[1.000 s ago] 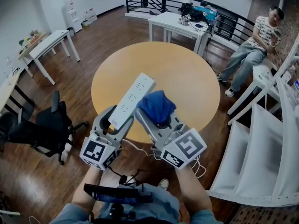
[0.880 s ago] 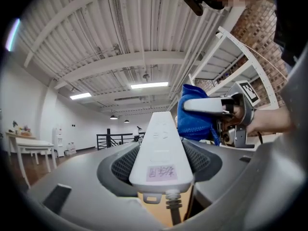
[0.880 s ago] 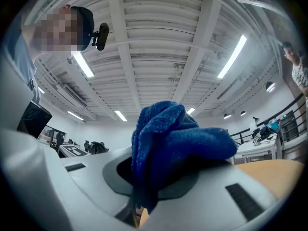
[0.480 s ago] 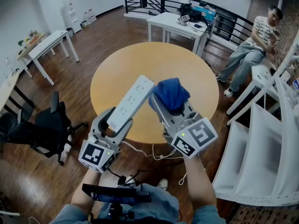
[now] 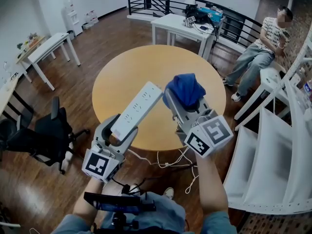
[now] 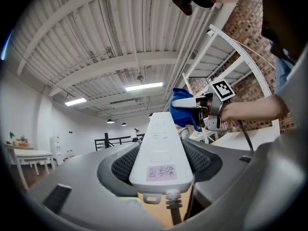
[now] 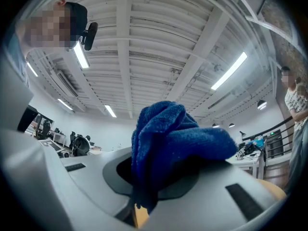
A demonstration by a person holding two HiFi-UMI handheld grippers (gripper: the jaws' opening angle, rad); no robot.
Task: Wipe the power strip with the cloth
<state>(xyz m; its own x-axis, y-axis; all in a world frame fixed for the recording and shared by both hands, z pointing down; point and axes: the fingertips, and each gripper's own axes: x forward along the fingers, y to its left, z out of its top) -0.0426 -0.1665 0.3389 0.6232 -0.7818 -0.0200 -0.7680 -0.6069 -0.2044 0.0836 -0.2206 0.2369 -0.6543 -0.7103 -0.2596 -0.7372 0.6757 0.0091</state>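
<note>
We hold the power strip (image 5: 138, 110) clamped in our left claw (image 5: 120, 130), raised above the round bench (image 5: 146, 65). Our right claw (image 5: 184, 105) grips the bunched blue cloth (image 5: 185, 88). The wiping seems unfinished (we cannot judge cleanliness). A second ago the cloth pressed against the strip; now it sits just beside its far end.

We see a round table (image 5: 161, 72) (pale wood top). Left of it stand a black chair (image 5: 48, 130) and a long white table (image 5: 48, 43); beyond it, a cluttered white table (image 5: 168, 22); to its right, a seated person (image 5: 261, 52) and white shelving (image 5: 273, 130).
</note>
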